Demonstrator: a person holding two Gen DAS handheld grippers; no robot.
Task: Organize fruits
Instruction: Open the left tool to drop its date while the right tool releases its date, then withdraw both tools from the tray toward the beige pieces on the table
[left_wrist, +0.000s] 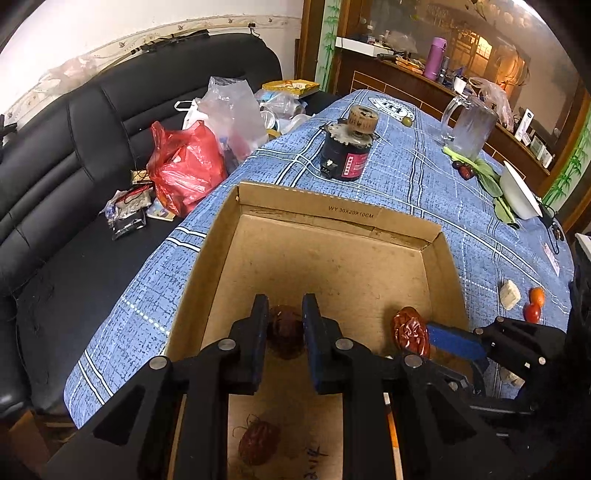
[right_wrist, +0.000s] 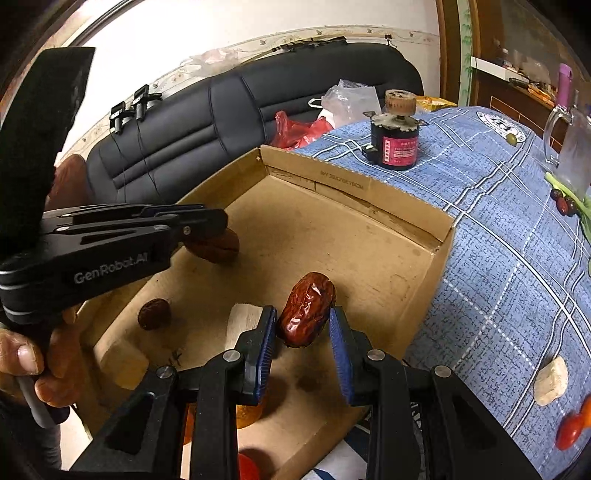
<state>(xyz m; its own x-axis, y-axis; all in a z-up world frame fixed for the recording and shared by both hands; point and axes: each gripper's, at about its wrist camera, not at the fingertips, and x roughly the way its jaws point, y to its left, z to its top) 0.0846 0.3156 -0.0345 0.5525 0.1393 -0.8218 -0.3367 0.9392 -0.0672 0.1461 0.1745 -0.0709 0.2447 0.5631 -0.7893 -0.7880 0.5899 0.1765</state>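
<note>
"WY 30X20X10CM" on box (left_wrist: 351, 216), "GenRobot.AI" on left tongs (right_wrist: 207, 230)

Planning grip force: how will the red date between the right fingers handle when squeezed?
The red date has wrinkled, glossy skin, so it probably gives a little and could slip on the pads. It is oblong, so it likely rolls sideways in the box. It looks light.

Three dried red dates in the cardboard box (left_wrist: 439, 258), two grippers, one motor (left_wrist: 347, 147), one glass mug (left_wrist: 469, 125), perhaps two small tomatoes (left_wrist: 533, 304) at the table's right edge
</note>
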